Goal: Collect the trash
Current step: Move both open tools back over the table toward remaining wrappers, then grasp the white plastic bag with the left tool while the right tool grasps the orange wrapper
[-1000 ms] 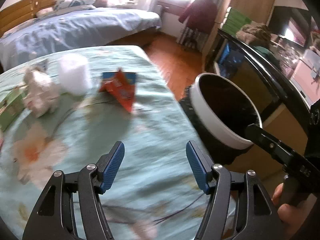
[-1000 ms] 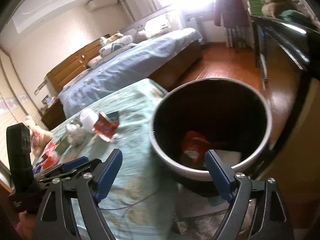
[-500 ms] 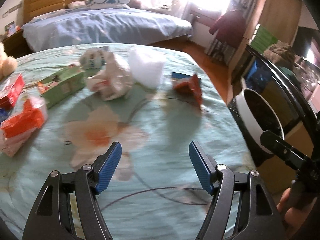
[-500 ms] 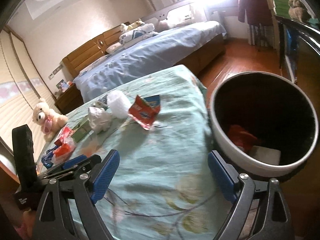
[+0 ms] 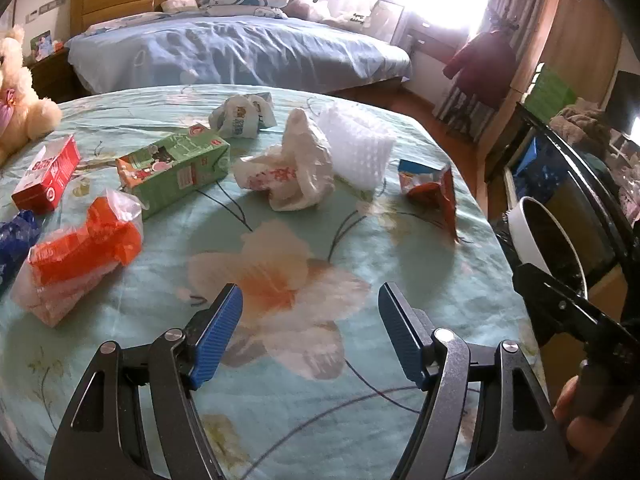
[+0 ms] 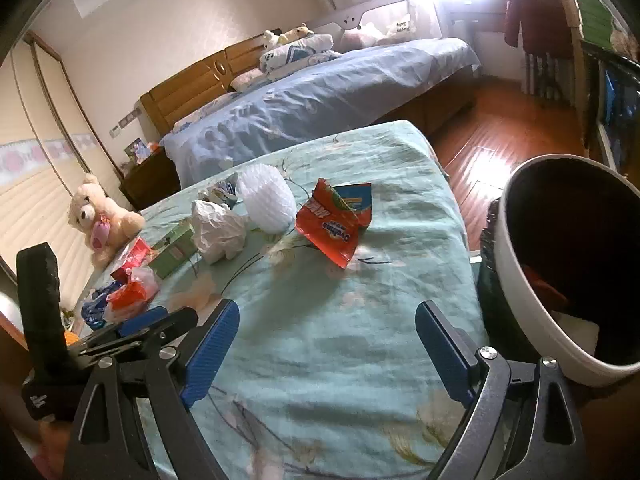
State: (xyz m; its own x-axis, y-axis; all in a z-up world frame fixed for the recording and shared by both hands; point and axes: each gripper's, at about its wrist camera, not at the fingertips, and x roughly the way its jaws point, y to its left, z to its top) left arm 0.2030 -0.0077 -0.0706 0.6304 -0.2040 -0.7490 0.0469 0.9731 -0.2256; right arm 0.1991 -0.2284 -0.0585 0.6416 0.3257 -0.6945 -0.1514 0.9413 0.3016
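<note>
Trash lies on a table with a teal floral cloth (image 5: 304, 248): a red snack wrapper (image 5: 434, 192) (image 6: 334, 224), white foam netting (image 5: 358, 148) (image 6: 266, 198), a crumpled white bag (image 5: 294, 170) (image 6: 218, 228), a green carton (image 5: 174, 170), an orange plastic bag (image 5: 80, 244) and a red box (image 5: 46, 174). A white bin (image 6: 532, 304) (image 5: 524, 232) stands right of the table with red and white trash inside. My left gripper (image 5: 310, 332) is open and empty over the cloth. My right gripper (image 6: 326, 350) is open and empty near the table's front edge.
A teddy bear (image 6: 102, 216) sits at the table's far left. A blue bag (image 5: 14, 236) lies at the left edge. A bed with blue covers (image 5: 240, 46) stands behind the table. Wooden floor (image 6: 492, 136) and a black rack (image 5: 568, 168) are to the right.
Both grippers swung left, away from the bin and over the table. The bin moved to the right edge of both views and more trash came into view.
</note>
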